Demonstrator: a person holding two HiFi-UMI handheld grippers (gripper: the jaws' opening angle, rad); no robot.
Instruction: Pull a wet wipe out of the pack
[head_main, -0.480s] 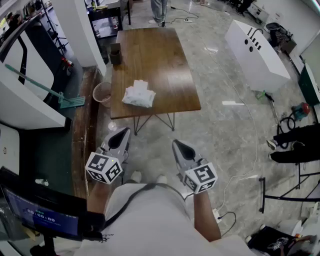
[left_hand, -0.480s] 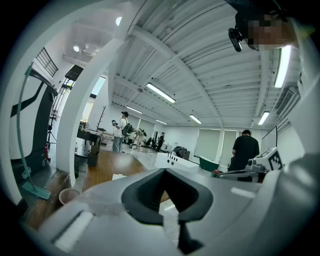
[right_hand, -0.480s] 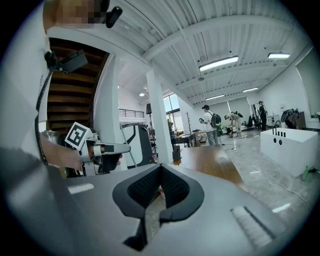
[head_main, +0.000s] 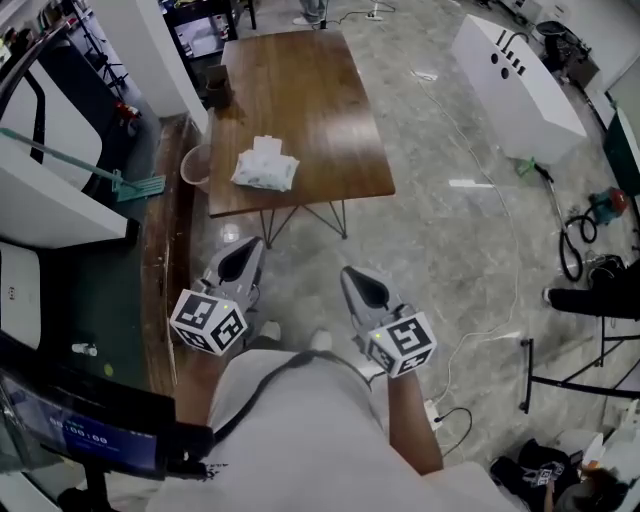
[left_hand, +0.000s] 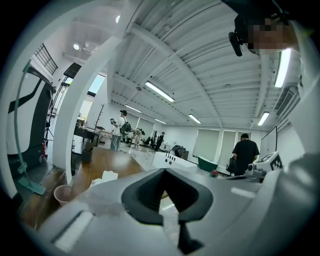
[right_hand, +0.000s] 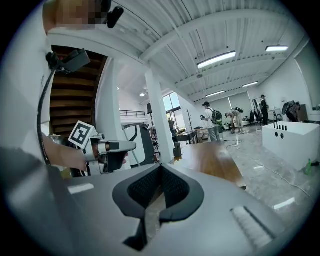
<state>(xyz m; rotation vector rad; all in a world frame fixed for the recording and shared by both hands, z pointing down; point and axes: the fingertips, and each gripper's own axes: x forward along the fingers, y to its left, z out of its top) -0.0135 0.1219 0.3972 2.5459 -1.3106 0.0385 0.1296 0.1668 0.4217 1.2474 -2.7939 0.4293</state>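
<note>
Where the wooden table (head_main: 320, 110) lies smooth, a crumpled white pack (head_main: 265, 168) rests.

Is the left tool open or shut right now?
Shut, and empty: in the left gripper view the left tool has its jaws meeting at the tips, with nothing between them.

No writing reads clearly; the digits on the dark screen (head_main: 75, 438) are too blurred.
</note>
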